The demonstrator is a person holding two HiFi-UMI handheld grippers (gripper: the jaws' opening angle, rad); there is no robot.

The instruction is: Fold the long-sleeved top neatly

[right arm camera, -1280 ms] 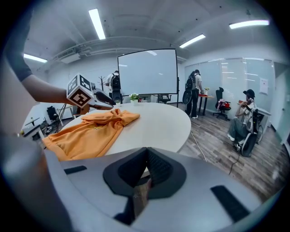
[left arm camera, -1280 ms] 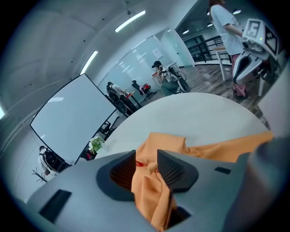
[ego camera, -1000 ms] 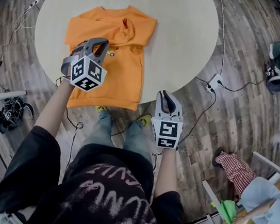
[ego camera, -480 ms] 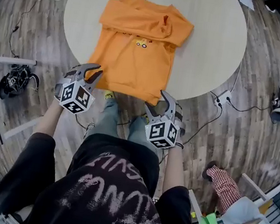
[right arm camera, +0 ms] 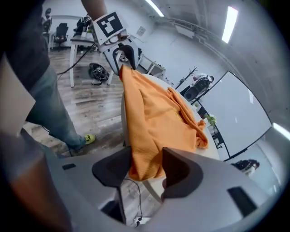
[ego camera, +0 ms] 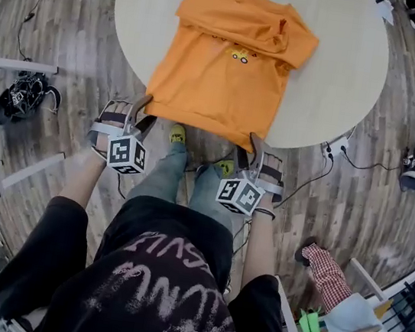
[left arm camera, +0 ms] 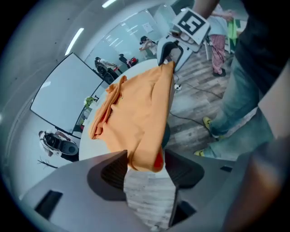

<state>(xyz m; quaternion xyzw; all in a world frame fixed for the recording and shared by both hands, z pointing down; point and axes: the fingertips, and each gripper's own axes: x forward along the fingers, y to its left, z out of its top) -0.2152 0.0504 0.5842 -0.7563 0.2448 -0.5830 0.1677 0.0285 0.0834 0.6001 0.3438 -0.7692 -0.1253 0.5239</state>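
- Garment: orange long-sleeved knit top (ego camera: 224, 79) lies on the round pale tabletop (ego camera: 337, 72), hem over its near edge.
- Left gripper (ego camera: 145, 109) jaws have just been opening, right gripper (ego camera: 253, 146) jaws closing; neither yet pinches the hem corner between them.
- Risk: uneven pinches could skew the fold or drag the top off.

Bright, even overhead light here: ceiling strips (left arm camera: 74, 41) glow at ten o'clock in the left gripper view, another strip (right arm camera: 231, 22) at one o'clock in the right. The orange top (ego camera: 230, 64) is evenly lit and the bench (ego camera: 335, 88) sharp. Fisheye bends the edges, the gripper-view corners go black, and the nearest foreground is soft.
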